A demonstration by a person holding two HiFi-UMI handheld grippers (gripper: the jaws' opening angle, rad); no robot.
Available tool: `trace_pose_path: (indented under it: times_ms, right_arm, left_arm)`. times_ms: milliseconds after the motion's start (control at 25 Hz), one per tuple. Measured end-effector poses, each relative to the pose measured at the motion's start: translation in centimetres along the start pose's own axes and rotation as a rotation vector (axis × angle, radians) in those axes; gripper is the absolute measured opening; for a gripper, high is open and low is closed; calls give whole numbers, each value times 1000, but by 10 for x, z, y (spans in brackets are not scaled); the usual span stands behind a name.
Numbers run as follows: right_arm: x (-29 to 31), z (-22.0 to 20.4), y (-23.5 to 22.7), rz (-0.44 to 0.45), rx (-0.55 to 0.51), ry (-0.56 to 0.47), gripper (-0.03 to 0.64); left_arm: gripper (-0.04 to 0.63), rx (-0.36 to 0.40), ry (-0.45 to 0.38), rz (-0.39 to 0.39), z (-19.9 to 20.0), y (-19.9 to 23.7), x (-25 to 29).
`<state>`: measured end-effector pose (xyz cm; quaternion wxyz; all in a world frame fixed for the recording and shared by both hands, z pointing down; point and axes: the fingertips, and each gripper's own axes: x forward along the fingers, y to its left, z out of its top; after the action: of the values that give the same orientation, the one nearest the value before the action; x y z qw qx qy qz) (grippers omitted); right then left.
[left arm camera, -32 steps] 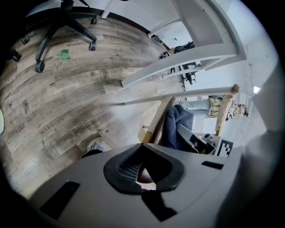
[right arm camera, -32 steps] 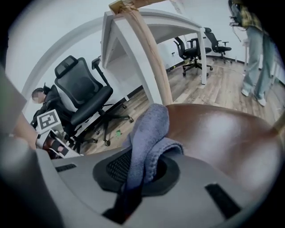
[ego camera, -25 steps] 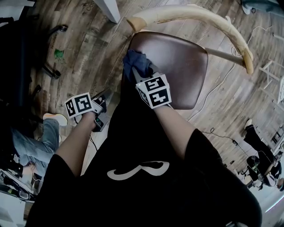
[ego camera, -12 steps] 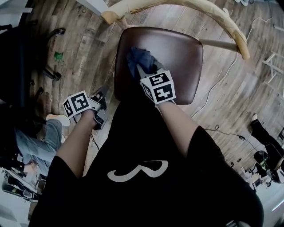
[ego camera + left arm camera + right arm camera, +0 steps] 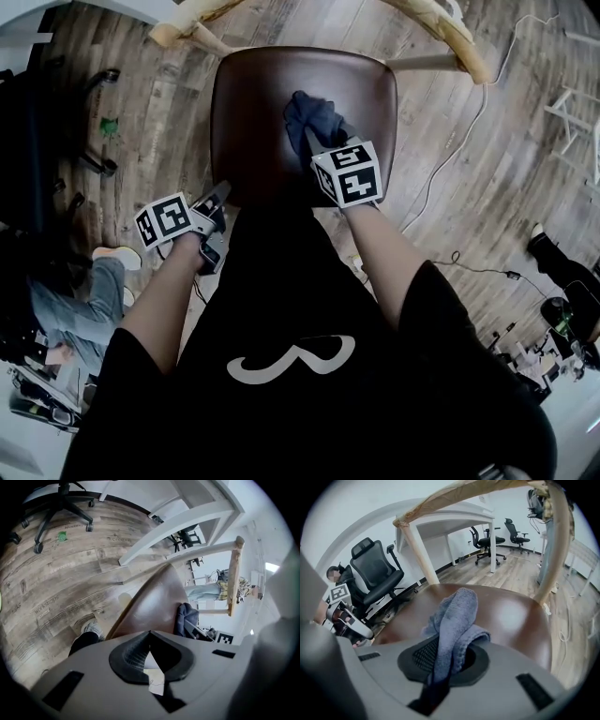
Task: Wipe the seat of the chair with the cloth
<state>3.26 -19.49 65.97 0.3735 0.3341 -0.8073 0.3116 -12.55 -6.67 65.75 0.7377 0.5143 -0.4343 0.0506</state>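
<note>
The chair's brown seat (image 5: 253, 103) fills the top middle of the head view, under a curved pale wooden backrest (image 5: 441, 28). A dark blue cloth (image 5: 314, 114) lies bunched on the seat right of its middle. My right gripper (image 5: 317, 141) is shut on it and holds it against the seat. In the right gripper view the cloth (image 5: 457, 616) runs up out of the right gripper (image 5: 447, 660) onto the glossy seat (image 5: 515, 616). My left gripper (image 5: 217, 195) hangs by the seat's front left corner, shut and empty. In its own view the left gripper (image 5: 150, 637) points over the seat (image 5: 150, 604) toward the cloth (image 5: 185, 618).
Black office chairs (image 5: 37, 112) stand at the left on the wooden plank floor. A white table's legs (image 5: 187, 531) are just behind the chair. A cable (image 5: 459, 122) trails on the floor to the right. A person's jeans and shoe (image 5: 98, 281) are at the lower left.
My right gripper has dragged the cloth from the seat's front left edge rightward to past the middle. The left gripper stays by the front left corner.
</note>
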Motion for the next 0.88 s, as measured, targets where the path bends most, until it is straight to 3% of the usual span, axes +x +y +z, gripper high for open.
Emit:
trace_pose_path:
  times_ms: [880]
  right_arm:
    - [-80,-63,-125,-200,111,-10,46]
  left_arm:
    - [14,84,94,23,-66,-25,31]
